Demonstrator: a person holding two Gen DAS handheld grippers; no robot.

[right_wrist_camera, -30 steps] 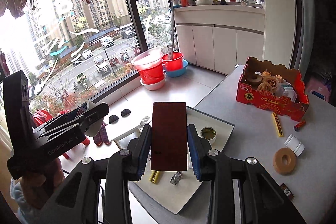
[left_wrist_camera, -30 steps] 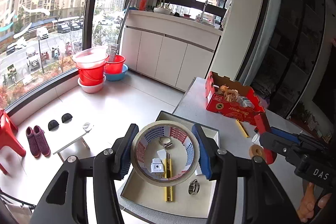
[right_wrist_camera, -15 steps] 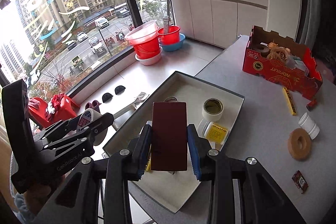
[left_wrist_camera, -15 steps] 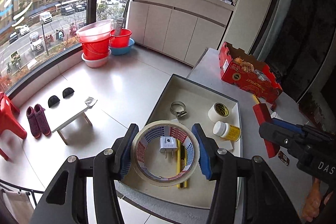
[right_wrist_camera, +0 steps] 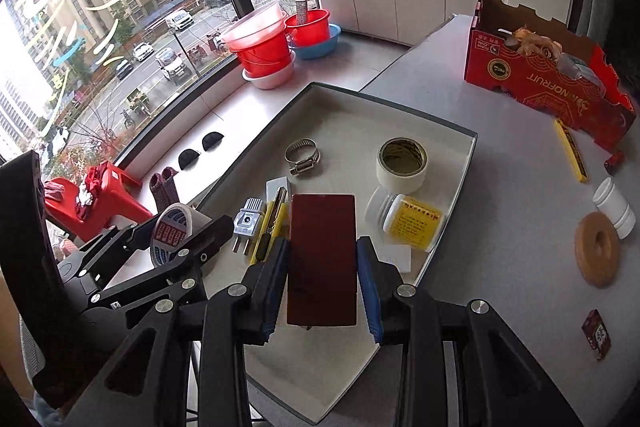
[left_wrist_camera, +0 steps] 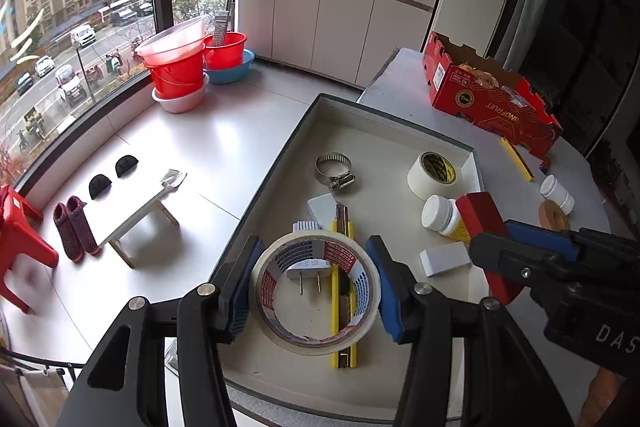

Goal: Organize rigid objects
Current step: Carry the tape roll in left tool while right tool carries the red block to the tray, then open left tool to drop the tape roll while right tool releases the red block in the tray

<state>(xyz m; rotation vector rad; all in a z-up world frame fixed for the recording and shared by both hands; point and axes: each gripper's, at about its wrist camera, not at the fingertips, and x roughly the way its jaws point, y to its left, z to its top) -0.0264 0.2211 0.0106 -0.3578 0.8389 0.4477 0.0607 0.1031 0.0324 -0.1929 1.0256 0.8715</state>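
Note:
My left gripper [left_wrist_camera: 314, 285] is shut on a tape roll [left_wrist_camera: 280, 331] with red and blue print, held above the near left part of the cream tray [left_wrist_camera: 384, 131]. My right gripper [right_wrist_camera: 322, 265] is shut on a flat dark red box [right_wrist_camera: 322, 259] above the tray's near part. In the tray [right_wrist_camera: 348, 107] lie a hose clamp [right_wrist_camera: 303, 155], a masking tape roll [right_wrist_camera: 402, 165], a yellow-labelled bottle [right_wrist_camera: 408, 223], a plug adapter [right_wrist_camera: 246, 223] and a yellow utility knife [right_wrist_camera: 270, 227].
A red cardboard box [right_wrist_camera: 548, 83] stands at the table's back right. A yellow pencil [right_wrist_camera: 570, 149], a white bottle [right_wrist_camera: 614, 203], a tan ring [right_wrist_camera: 598, 253] and a small red packet [right_wrist_camera: 597, 333] lie on the grey table right of the tray. Red basins [left_wrist_camera: 180, 67] sit on the floor.
Both grippers have tilted downward and come lower over the tray, each keeping its object. More of the tray and its contents shows now.

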